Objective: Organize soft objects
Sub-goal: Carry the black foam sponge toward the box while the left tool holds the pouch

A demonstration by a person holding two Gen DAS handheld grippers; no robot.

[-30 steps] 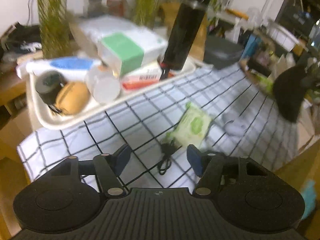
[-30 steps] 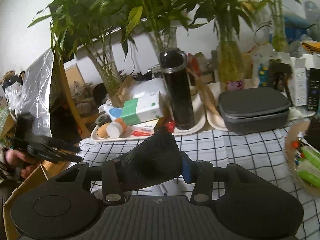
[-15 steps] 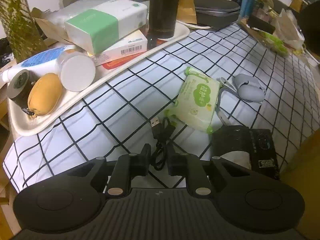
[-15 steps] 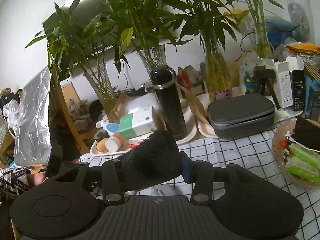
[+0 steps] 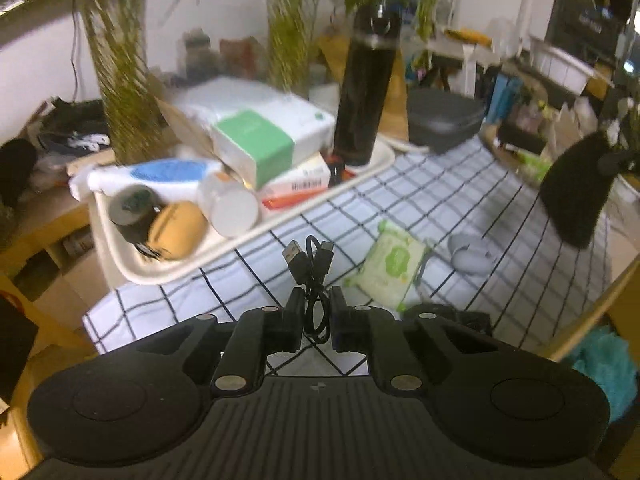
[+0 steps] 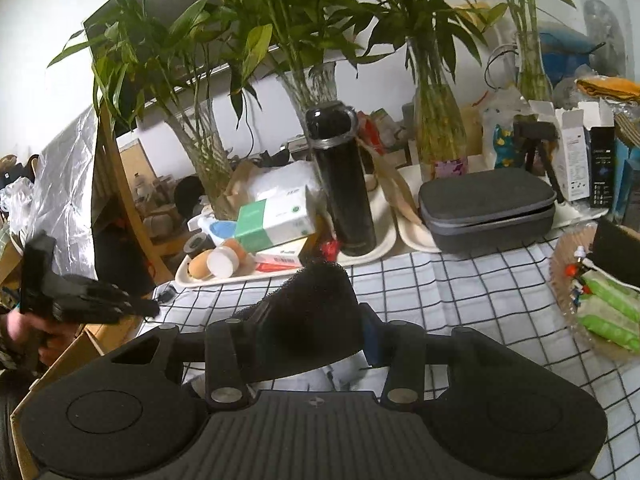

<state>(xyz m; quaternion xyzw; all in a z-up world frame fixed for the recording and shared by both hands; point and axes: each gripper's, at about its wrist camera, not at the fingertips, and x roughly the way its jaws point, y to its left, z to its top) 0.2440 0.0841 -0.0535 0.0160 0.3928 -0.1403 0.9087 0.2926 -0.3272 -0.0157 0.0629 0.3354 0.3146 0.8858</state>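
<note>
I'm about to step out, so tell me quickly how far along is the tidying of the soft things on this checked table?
Nothing can be confirmed as sorted yet. In hand: the left gripper has just closed on the black USB cable and holds it above the checked cloth; the right gripper clamps a black fuzzy pouch. Left on the cloth: the green wipes pack and a grey mouse-like object.

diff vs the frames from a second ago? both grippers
The left gripper was open above the black USB cable lying on the checked cloth; its jaws have just been closing and now pinch the cable, lifted off the cloth with its plugs sticking up. Unchanged: the right gripper clamps the black fuzzy pouch; wet wipes pack and tray sit where they were.
</note>
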